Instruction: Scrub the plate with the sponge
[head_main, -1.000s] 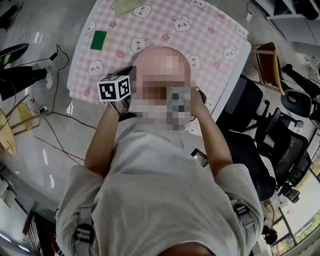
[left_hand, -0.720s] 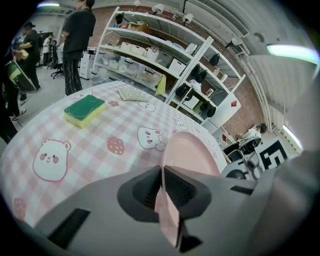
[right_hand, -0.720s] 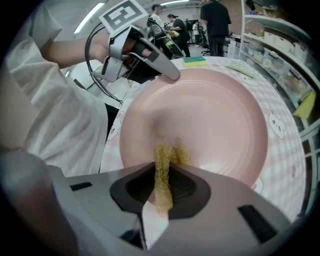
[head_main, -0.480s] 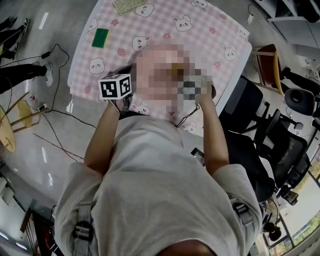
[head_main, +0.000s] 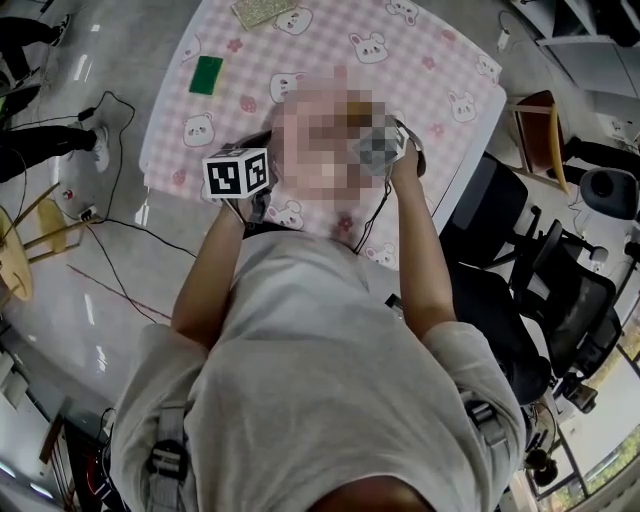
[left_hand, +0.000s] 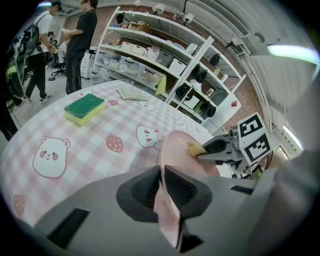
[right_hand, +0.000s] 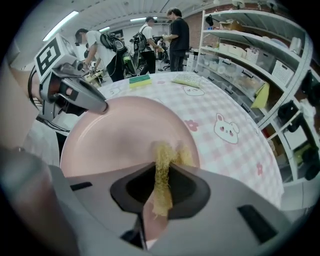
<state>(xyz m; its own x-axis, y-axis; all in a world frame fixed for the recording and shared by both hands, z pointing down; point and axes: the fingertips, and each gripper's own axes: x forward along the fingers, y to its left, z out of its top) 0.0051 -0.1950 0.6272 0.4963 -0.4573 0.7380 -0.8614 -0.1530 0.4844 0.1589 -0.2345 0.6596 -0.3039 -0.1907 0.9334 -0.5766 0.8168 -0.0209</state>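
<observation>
On the far left of the pink checked surface (left_hand: 75, 145), a green sponge (left_hand: 84, 108) lies flat with its yellow underside showing, well apart from everything being handled. Beyond it, near the far edge, rests a pale textured pad (left_hand: 131, 93).

The left tongs (left_hand: 162, 175) are pinched on the rim of the pink plate (right_hand: 120, 135) and hold it up off the surface, standing on edge, with its face turned toward the right tongs.

From the other side, the right tongs (right_hand: 161, 187) are clamped on a scrap of yellow sponge (right_hand: 162, 170). The frayed tip of the yellow sponge is pressed against the face of the plate, near the rim on the side away from the left tongs.

To the right of the surface, a black office chair (head_main: 560, 290) stands on the floor.
</observation>
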